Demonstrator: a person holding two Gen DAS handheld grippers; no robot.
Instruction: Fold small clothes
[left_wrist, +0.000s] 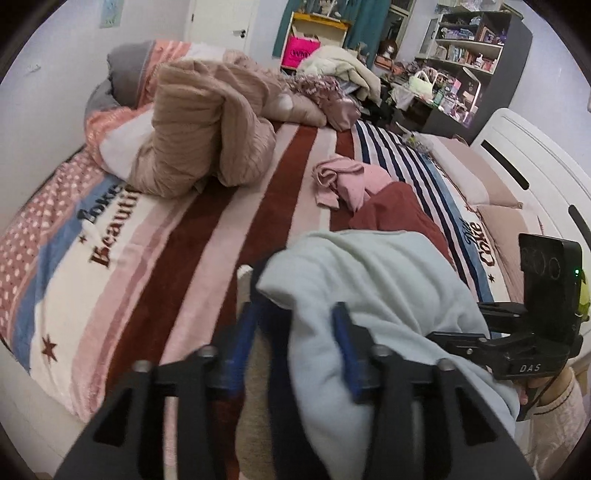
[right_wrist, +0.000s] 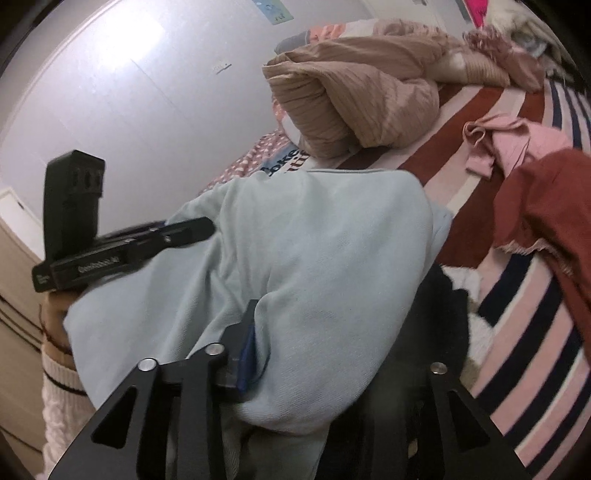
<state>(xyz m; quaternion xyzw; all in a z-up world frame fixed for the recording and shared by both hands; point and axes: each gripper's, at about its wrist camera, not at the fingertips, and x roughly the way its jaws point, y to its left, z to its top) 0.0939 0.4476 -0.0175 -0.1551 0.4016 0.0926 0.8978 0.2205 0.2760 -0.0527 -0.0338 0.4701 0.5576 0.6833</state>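
A pale blue garment (left_wrist: 388, 295) hangs bunched in front of both cameras, above the striped bed. My left gripper (left_wrist: 295, 332) has blue-padded fingers on either side of a fold of it; its fingertips are hidden by cloth. The garment fills the right wrist view (right_wrist: 314, 258) too, where my right gripper (right_wrist: 317, 332) shows one blue pad (right_wrist: 246, 354) pressed into it and the other finger hidden under the cloth. A crumpled pink garment (left_wrist: 347, 181) and a dark red one (left_wrist: 395, 214) lie on the bed beyond.
The bed carries a striped blanket (left_wrist: 207, 236) with lettering. A beige ribbed quilt (left_wrist: 207, 129) is heaped at the far side near pillows (left_wrist: 125, 70). Shelves (left_wrist: 469, 48) and a cluttered desk stand at the back right. A white headboard (left_wrist: 535, 177) borders the right.
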